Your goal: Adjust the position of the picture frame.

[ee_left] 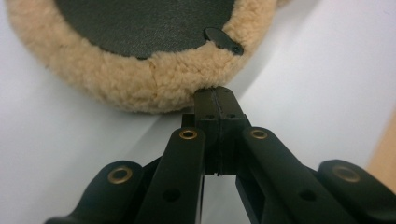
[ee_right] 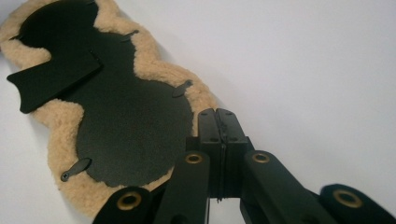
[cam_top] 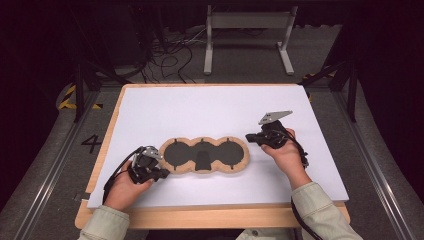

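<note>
A three-lobed pad [cam_top: 204, 156] with a tan fleece border and black centre lies flat on the white board [cam_top: 200, 110]. A loose black flap [cam_top: 203, 160] rests on its middle lobe. My left gripper [cam_top: 163, 173] is shut at the pad's left end. In the left gripper view its tips [ee_left: 215, 91] touch the fleece rim [ee_left: 140, 88], with nothing seen between the jaws. My right gripper [cam_top: 248, 136] is shut at the pad's right end. In the right gripper view its tips [ee_right: 217, 112] sit just past the fleece edge of the pad [ee_right: 130, 130], holding nothing.
The white board rests on a wooden table whose front edge [cam_top: 210, 217] runs along the near side. Beyond the table stand a white metal frame [cam_top: 247, 22] and loose cables [cam_top: 170, 55] on the floor. Dark stand legs [cam_top: 80, 85] flank the table.
</note>
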The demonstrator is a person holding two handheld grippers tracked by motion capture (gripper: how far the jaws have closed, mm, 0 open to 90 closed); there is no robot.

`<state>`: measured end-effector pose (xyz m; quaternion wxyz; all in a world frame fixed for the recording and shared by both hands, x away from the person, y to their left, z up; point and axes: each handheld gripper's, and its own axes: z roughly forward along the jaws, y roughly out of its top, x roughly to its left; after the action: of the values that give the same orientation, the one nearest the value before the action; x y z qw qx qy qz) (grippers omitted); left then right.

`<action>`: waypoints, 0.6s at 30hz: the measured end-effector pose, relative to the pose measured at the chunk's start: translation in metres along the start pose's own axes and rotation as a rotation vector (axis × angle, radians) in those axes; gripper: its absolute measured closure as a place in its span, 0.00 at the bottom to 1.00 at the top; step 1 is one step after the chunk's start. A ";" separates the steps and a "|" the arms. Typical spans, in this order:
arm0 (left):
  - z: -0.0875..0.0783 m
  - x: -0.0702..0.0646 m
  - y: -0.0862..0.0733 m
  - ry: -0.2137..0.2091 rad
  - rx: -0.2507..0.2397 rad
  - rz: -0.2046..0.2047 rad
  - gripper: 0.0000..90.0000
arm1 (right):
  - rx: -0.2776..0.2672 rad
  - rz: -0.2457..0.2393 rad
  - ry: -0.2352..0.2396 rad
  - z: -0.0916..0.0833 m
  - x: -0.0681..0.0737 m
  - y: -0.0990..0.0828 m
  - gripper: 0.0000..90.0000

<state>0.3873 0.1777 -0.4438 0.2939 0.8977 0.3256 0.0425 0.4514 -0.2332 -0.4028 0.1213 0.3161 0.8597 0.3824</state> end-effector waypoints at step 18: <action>0.001 0.034 0.001 0.200 -0.056 -0.259 0.99 | 0.034 0.015 -0.064 -0.017 0.002 -0.016 1.00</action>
<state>0.4145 0.1972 -0.4484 0.2880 0.8310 0.4648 0.1026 0.4346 -0.2502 -0.4030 0.1407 0.3368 0.8592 0.3584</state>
